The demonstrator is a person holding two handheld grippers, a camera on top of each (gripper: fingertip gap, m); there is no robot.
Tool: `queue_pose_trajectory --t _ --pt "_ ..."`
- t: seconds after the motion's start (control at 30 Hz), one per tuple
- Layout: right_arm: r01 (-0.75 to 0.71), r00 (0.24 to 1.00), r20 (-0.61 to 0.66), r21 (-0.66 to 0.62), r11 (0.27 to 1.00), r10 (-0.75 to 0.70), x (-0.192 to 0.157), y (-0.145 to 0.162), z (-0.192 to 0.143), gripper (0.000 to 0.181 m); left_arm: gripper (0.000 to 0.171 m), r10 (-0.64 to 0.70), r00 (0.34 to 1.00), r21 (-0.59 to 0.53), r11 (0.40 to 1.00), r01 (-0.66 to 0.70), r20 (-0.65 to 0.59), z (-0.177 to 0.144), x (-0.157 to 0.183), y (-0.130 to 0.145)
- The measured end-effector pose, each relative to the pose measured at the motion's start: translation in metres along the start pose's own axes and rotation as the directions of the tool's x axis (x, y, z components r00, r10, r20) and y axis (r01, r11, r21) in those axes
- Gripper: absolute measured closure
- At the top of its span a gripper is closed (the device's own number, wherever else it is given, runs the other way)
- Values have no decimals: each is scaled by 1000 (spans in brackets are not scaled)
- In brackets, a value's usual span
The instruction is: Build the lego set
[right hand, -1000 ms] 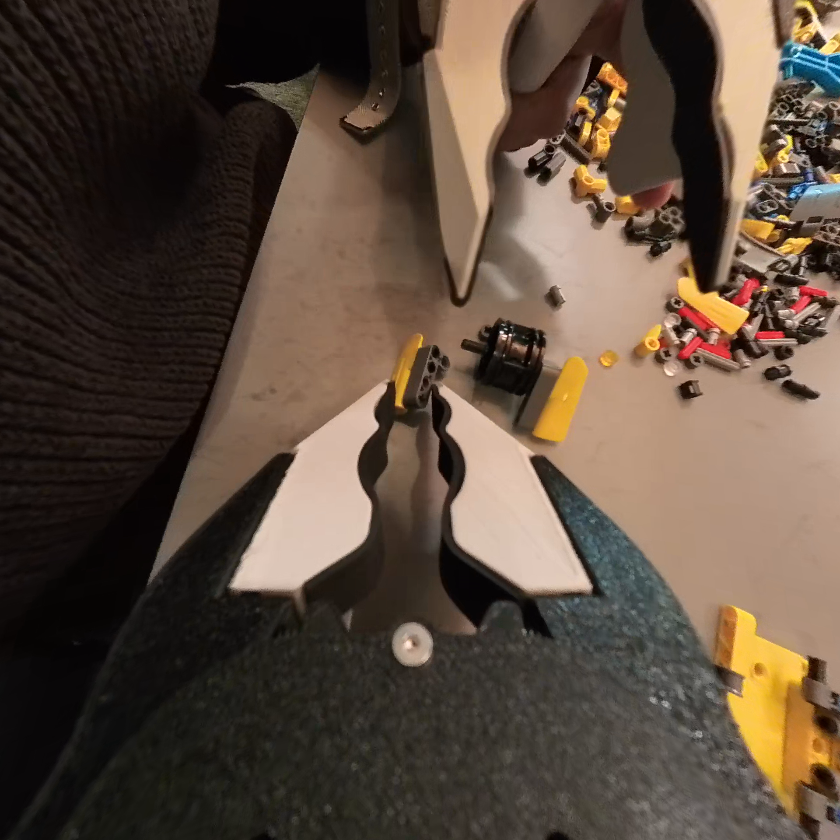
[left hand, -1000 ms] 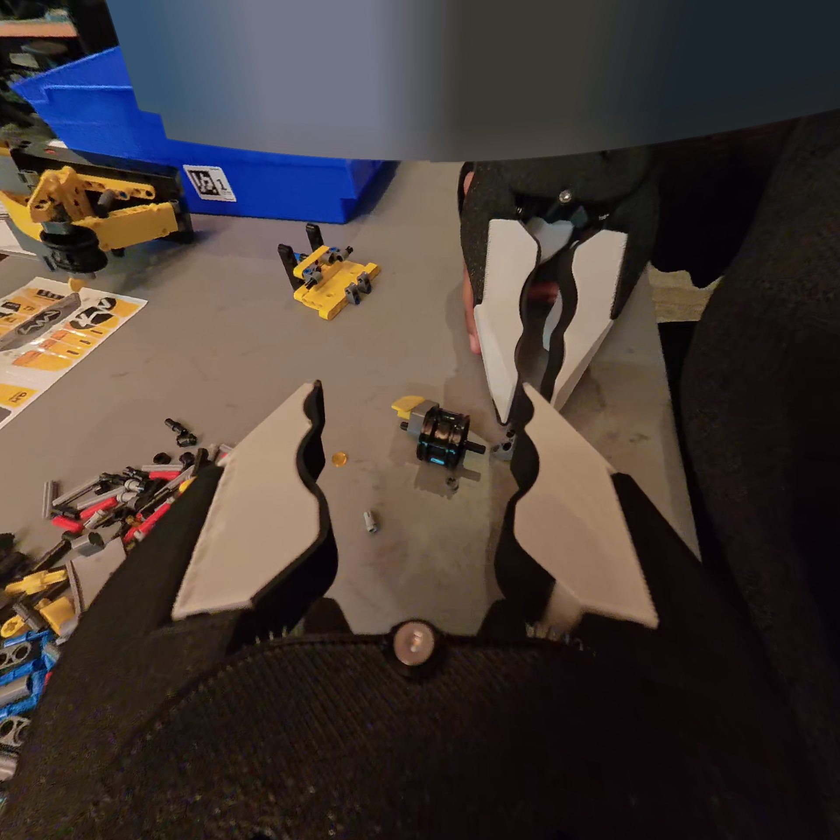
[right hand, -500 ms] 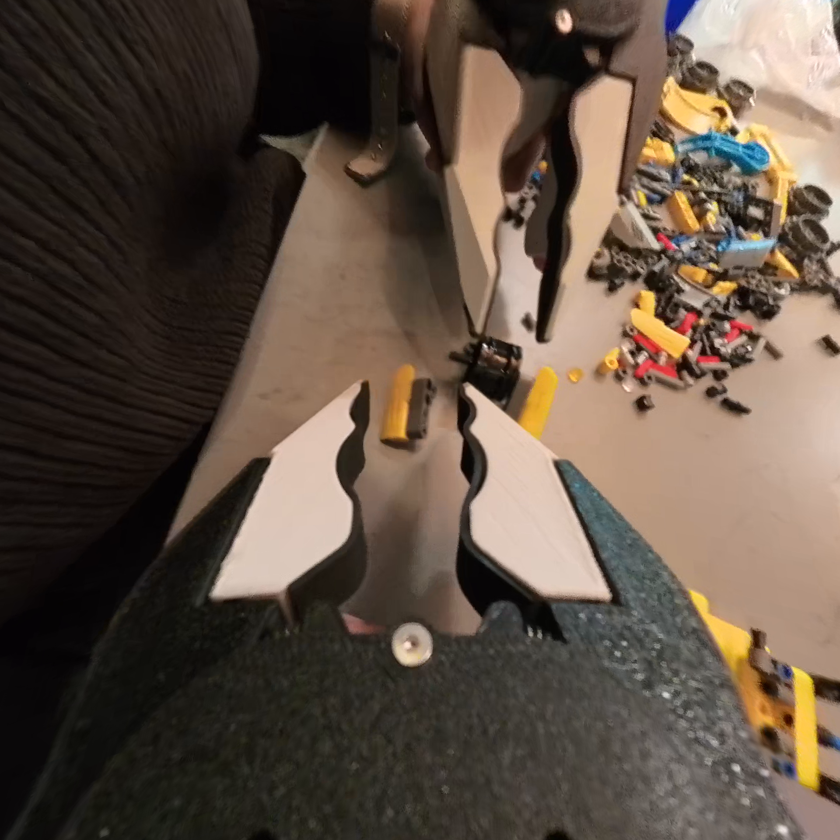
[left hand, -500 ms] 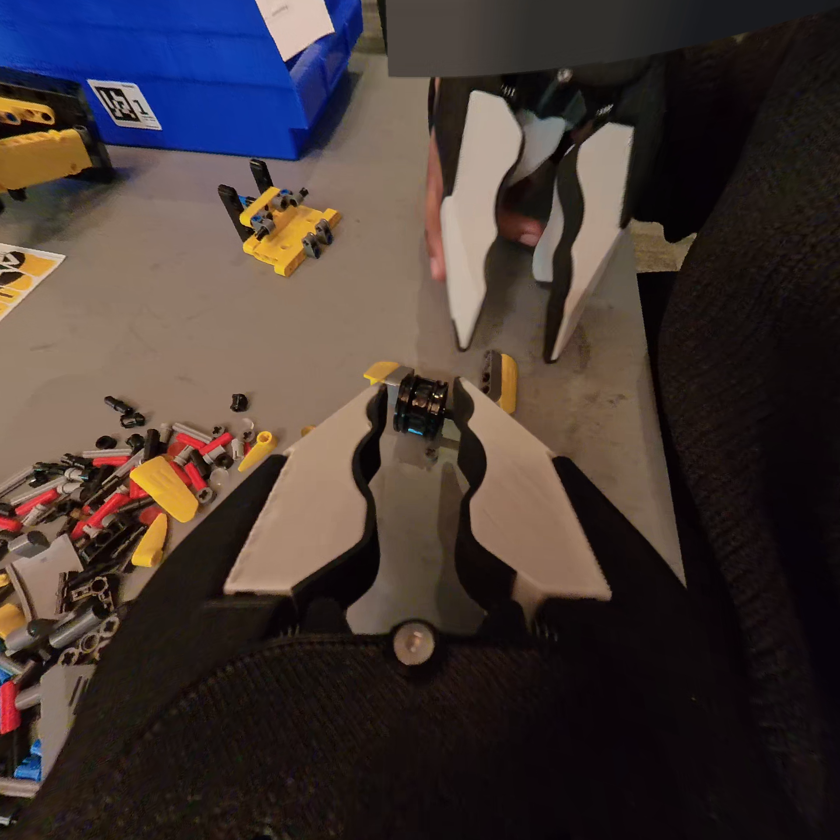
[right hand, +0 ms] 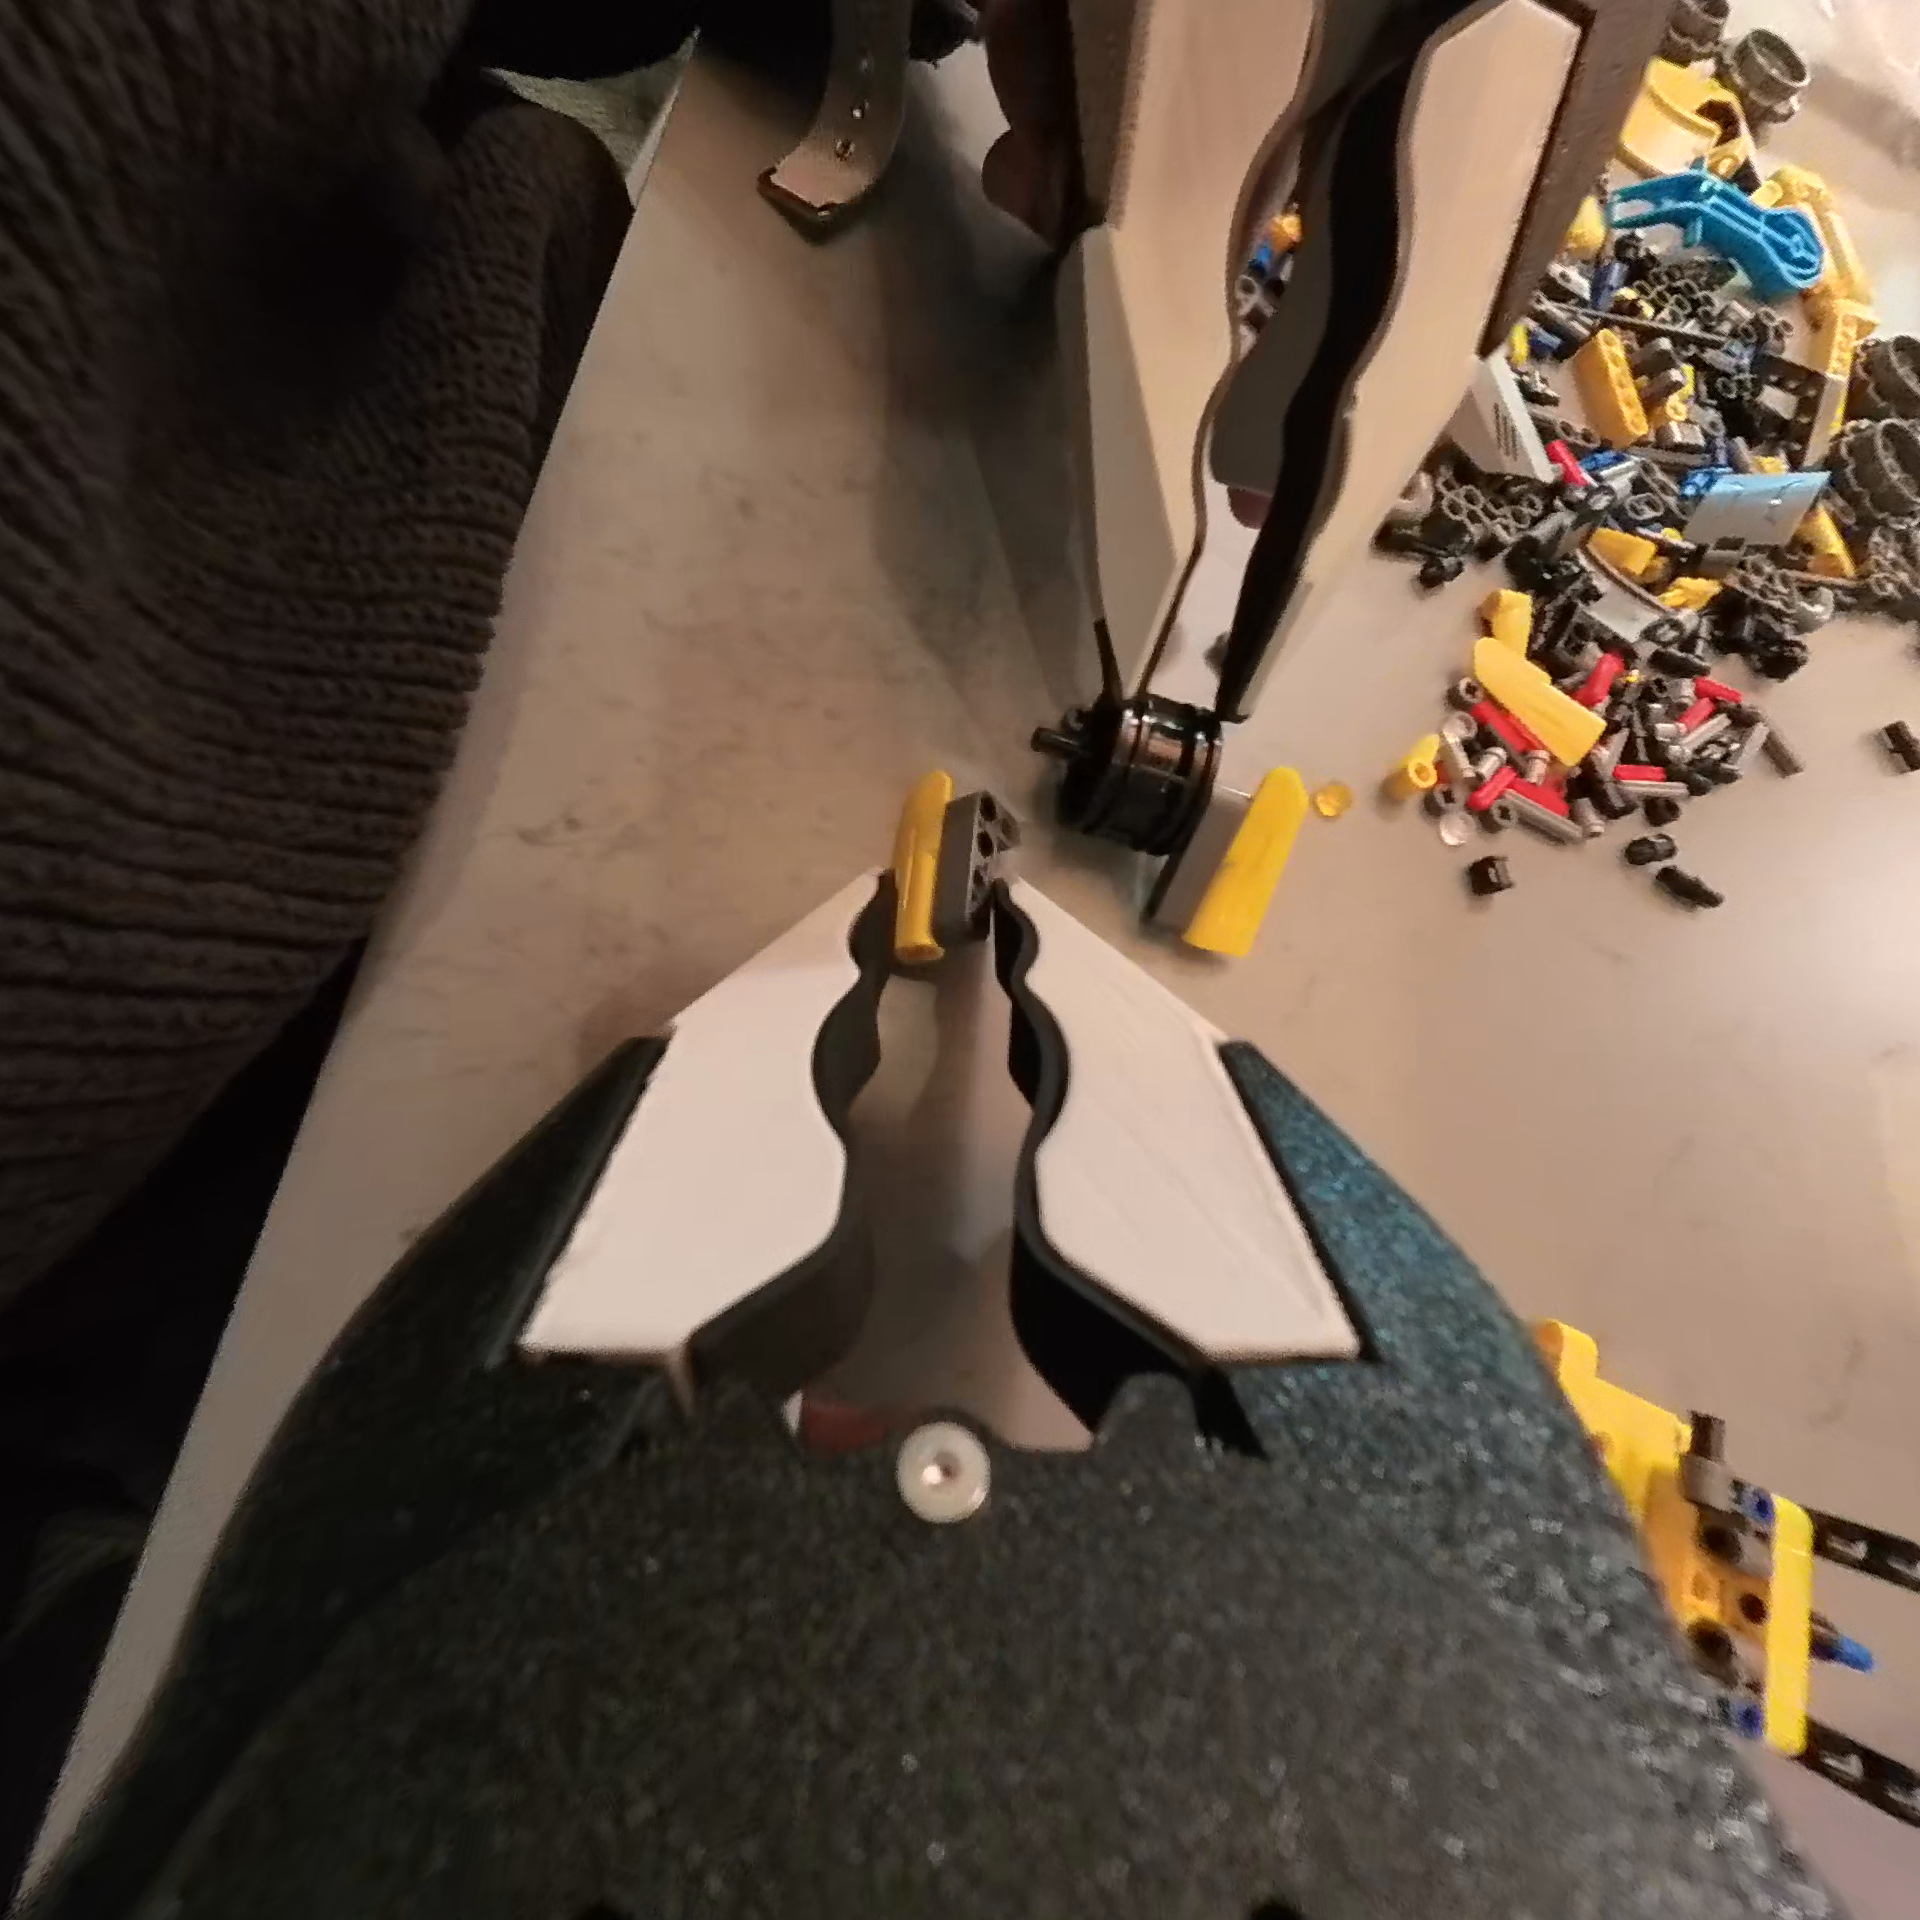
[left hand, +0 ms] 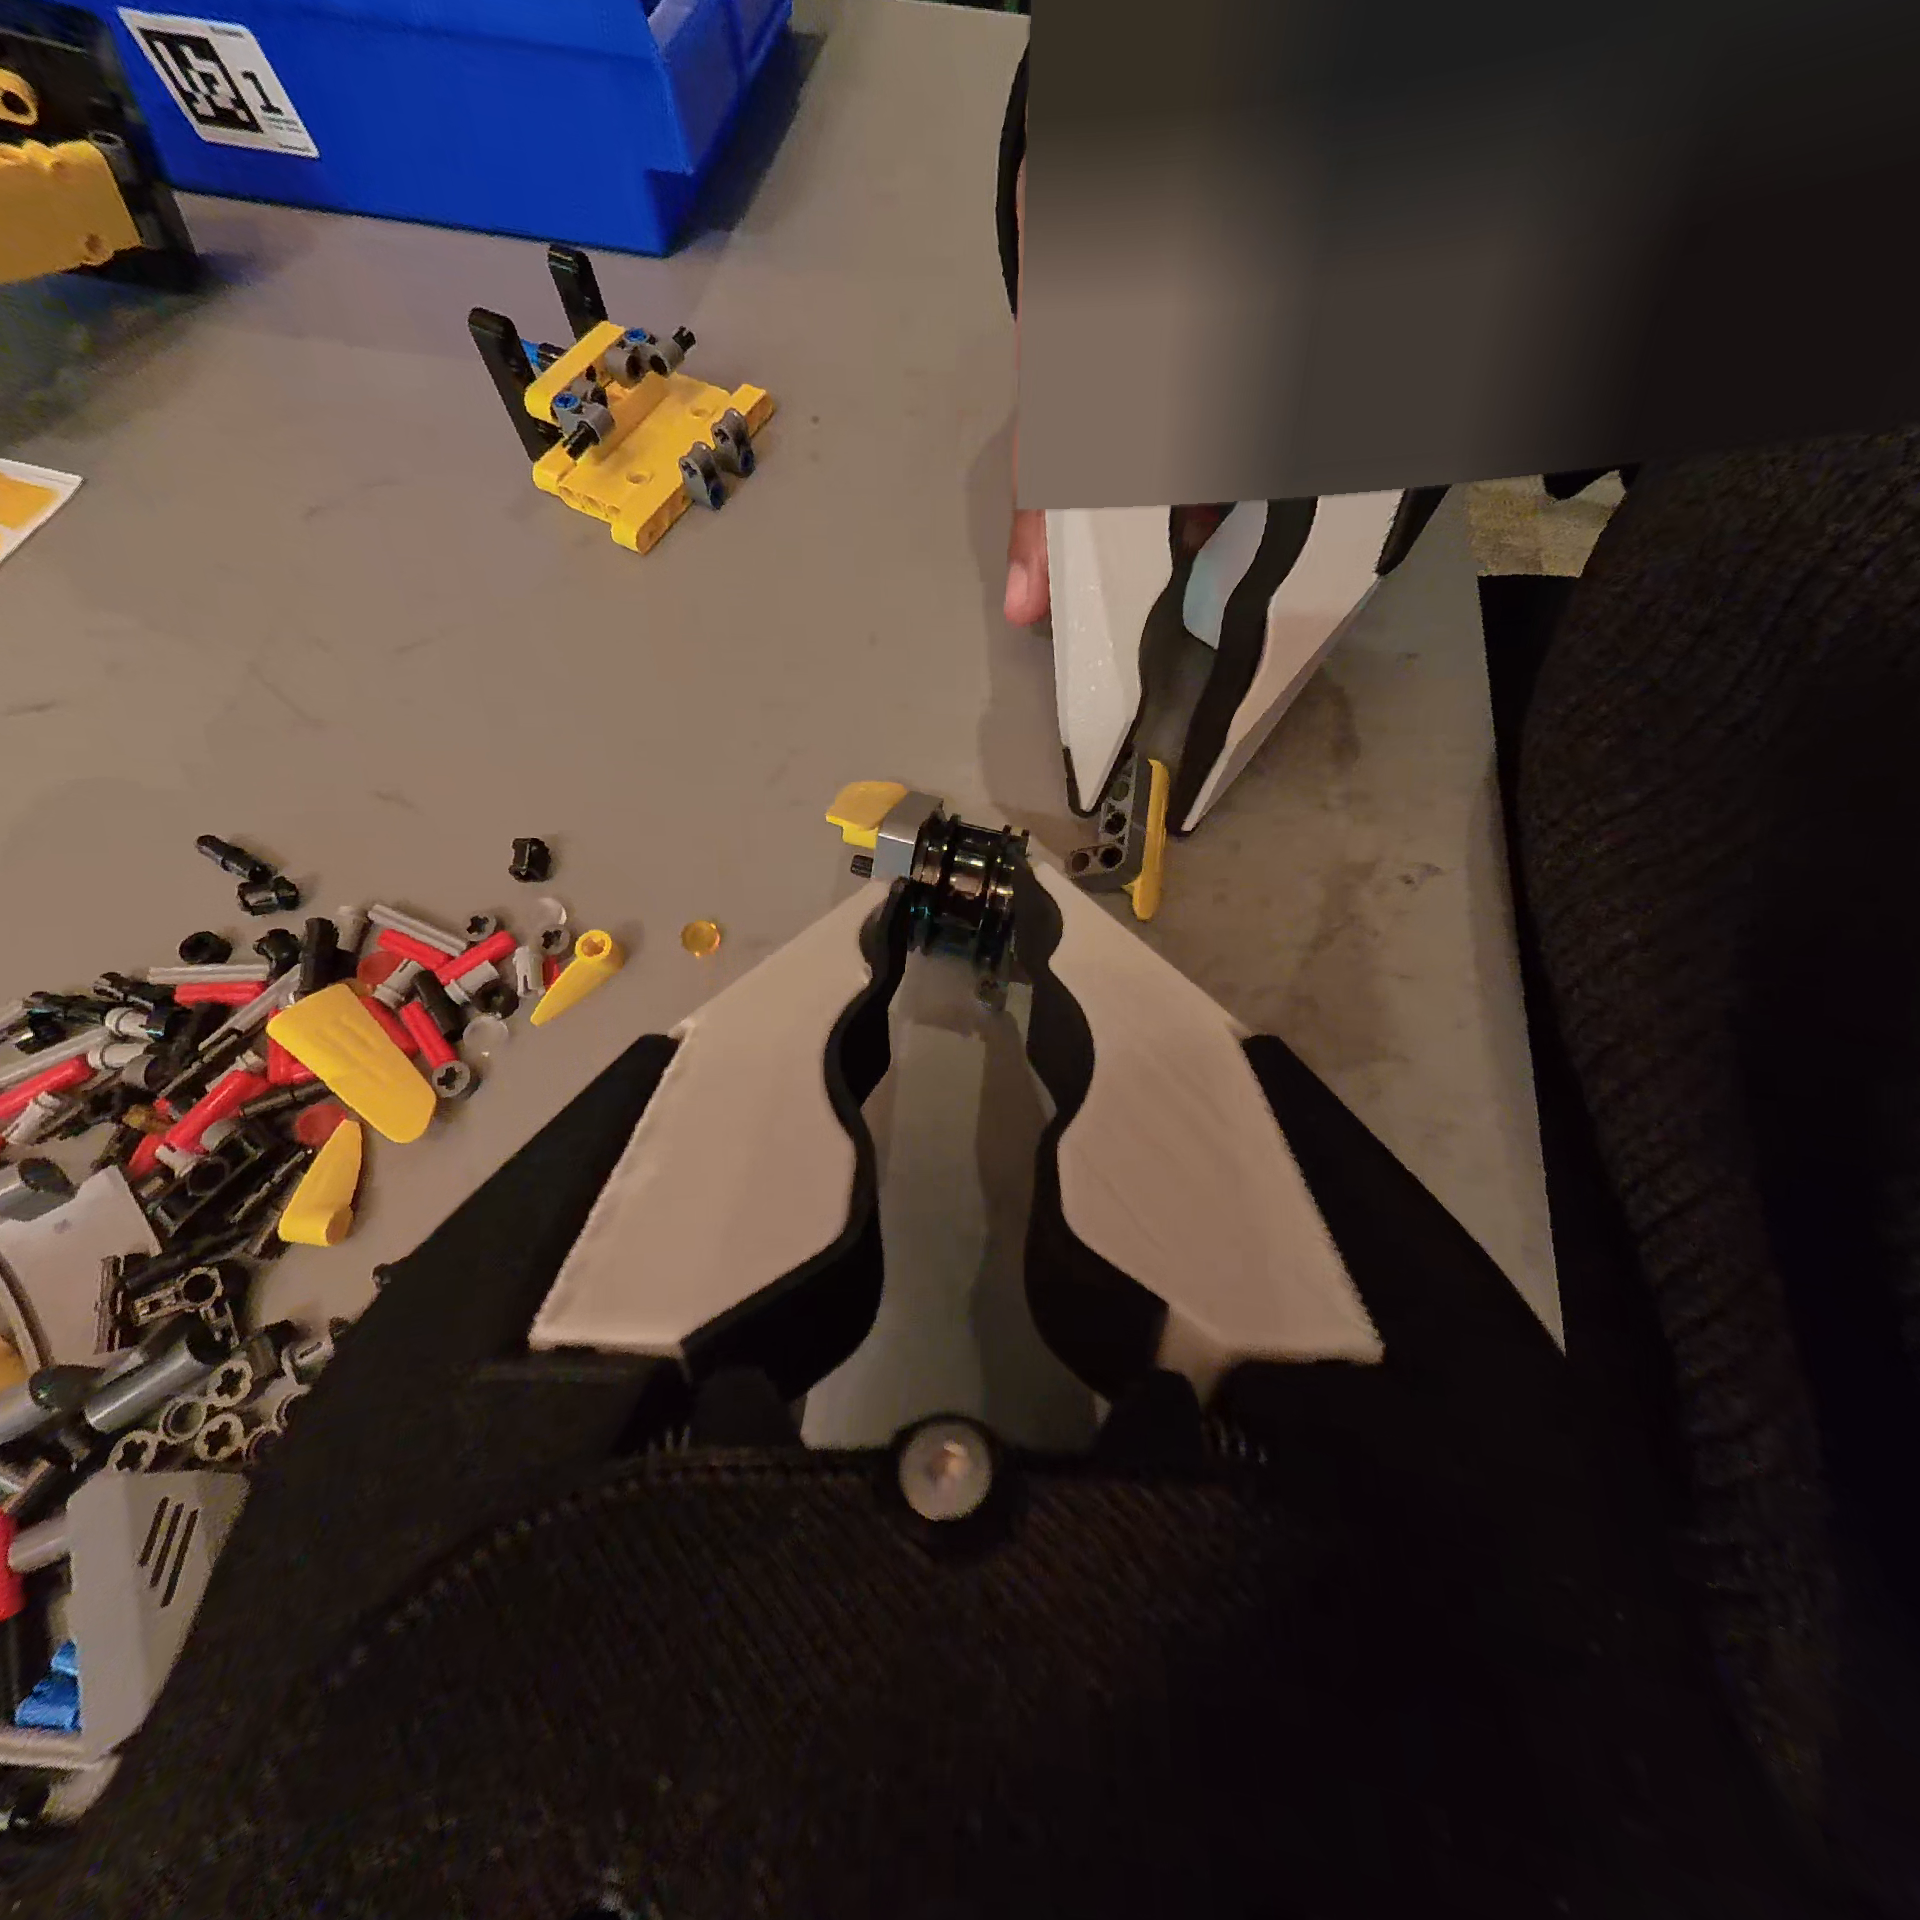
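Note:
My left gripper is shut on a black wheel hub that rests on the grey table. A grey block and a yellow curved piece are joined to the hub's far left end. My right gripper is shut on a small part made of a yellow piece and a dark grey holed piece, low on the table. The two held parts lie close together, a small gap apart. The right gripper also shows in the left wrist view, and the left gripper in the right wrist view over the hub.
A pile of loose red, black, grey and yellow parts lies left of the left gripper. A yellow sub-assembly stands farther back, before a blue bin. The table edge runs close on the right, against dark knitted cloth. A strap buckle hangs at that edge. The left gripper's tips are roughly 5 cm from the right gripper's. Left tips and right tips are each some 15 cm from the yellow sub-assembly.
The left gripper was open a second ago, moved up to the black hub and closed on it. The right gripper opened over the yellow and grey part half a second ago and has shut again.

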State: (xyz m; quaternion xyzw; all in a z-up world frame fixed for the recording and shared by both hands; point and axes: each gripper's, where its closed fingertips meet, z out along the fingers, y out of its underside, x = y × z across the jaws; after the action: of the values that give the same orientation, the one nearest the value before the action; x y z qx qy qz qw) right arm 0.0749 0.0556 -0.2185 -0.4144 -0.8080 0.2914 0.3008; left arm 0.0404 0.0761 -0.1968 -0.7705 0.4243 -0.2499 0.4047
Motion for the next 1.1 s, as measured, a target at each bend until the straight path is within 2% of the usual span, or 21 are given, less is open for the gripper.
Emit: queue_pose_trajectory --t 0.17,0.37,0.47,0.57,0.7,0.87,1.1 --pt "-46 999 11 -2 999 46 2 1 -1 164 155 -7 1000 -6 1000 7 -9 -3 0 3" --pt "-191 974 129 27 981 186 -9 -9 -1 164 149 -9 1000 -19 1000 8 -21 -5 2 7" --pt "-241 965 104 9 970 239 -1 -6 1 148 145 -5 1000 -53 999 4 -8 -2 1 11" --pt "-244 964 119 44 969 237 -1 -10 -3 145 143 2 1000 -57 998 -3 -11 -2 2 12" --pt "-152 987 65 79 985 147 2 -14 -4 141 142 -21 1000 -23 1000 21 0 -7 -2 8" --pt "-37 999 19 136 990 34 0 -24 -6 145 129 -49 997 48 998 46 57 -16 -13 1" --pt "-94 995 3 234 968 96 12 -35 -16 145 122 -101 978 231 971 57 183 -36 -37 -25"
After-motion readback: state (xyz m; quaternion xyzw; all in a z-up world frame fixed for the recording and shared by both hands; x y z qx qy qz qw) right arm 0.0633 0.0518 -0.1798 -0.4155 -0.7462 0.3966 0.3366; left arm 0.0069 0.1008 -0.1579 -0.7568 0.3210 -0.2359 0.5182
